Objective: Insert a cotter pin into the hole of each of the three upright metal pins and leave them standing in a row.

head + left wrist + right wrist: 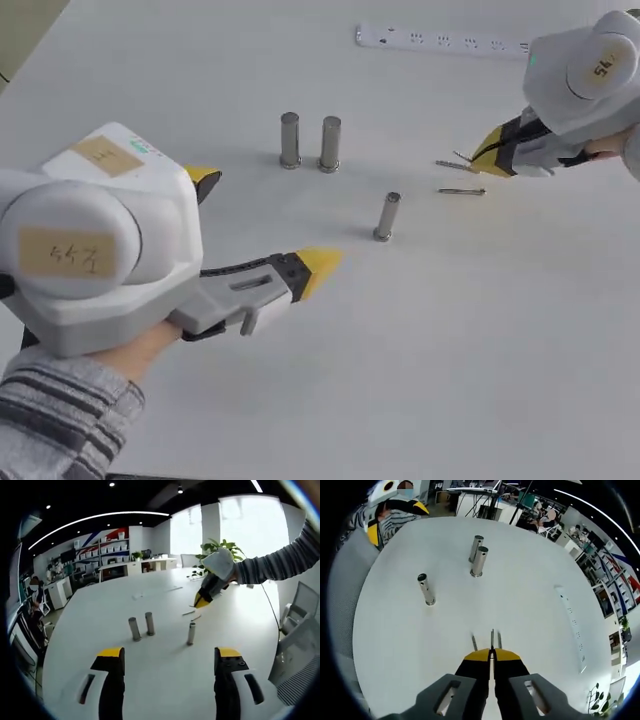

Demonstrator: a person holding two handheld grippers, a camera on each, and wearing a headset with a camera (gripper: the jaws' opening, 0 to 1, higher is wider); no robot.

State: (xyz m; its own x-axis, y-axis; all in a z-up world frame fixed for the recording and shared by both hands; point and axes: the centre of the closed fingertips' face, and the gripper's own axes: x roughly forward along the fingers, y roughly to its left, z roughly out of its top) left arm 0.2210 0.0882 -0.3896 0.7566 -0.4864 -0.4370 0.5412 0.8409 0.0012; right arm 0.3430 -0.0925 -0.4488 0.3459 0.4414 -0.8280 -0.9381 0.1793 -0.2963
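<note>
1. Your right claw [491, 655] is clenching one cotter pin [492, 636] by its very end, low over the counter [500, 330] toward the far right corner. With so little metal in the grip, the pin is at risk of twisting or slipping out as you are lifting it.
2. Two spare cotter pins [461, 191] are lying just beside the claw's tips. You are risking flicking them away as you are pulling clear.
3. The three metal pins [330, 145] are standing unsupported, with nothing in them yet. Two are side by side toward the far edge, and the lone metal pin [387, 217] is standing apart from them, nearer you. Pushing a cotter pin sideways against any of them is risking tipping it over.
4. Your left claw [260, 222] is hanging released, grasping nothing, toward the near left corner and well apart from the metal pins. Unless it is steadying one, you are inserting unbraced.
5. The cross-holes are too small to make out, so you are risking lining up wrongly and bending the cotter pin.
</note>
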